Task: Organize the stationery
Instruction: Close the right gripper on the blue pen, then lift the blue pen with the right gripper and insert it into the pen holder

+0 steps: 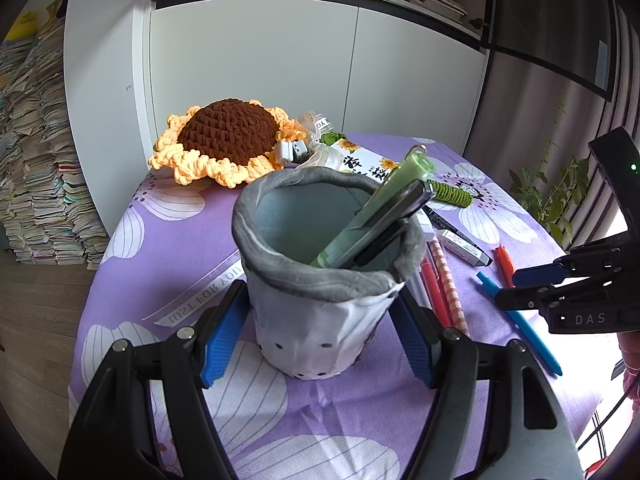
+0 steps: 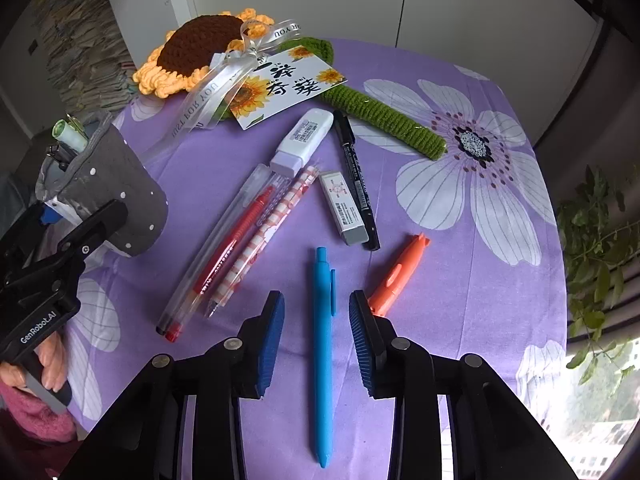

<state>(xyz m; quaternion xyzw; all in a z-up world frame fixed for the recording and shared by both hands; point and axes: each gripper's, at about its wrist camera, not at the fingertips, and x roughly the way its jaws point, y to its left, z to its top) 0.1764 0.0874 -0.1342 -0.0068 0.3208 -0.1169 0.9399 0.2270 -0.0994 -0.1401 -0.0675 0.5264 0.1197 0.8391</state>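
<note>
A grey-and-white fabric pen holder stands on the purple flowered tablecloth. My left gripper is shut on its sides. A green pen and a black item lean inside it. My right gripper points down at the table, jaws open. A blue pen lies lengthwise between them, untouched. An orange pen lies just right of it. Further back lie an eraser, a black marker, a white-lilac correction tape, and red, clear and checked pens.
A crochet sunflower with ribbon, a sunflower card and a green crochet stem fill the table's far side. White cabinet doors stand behind. Paper stacks rise at left, a plant at right.
</note>
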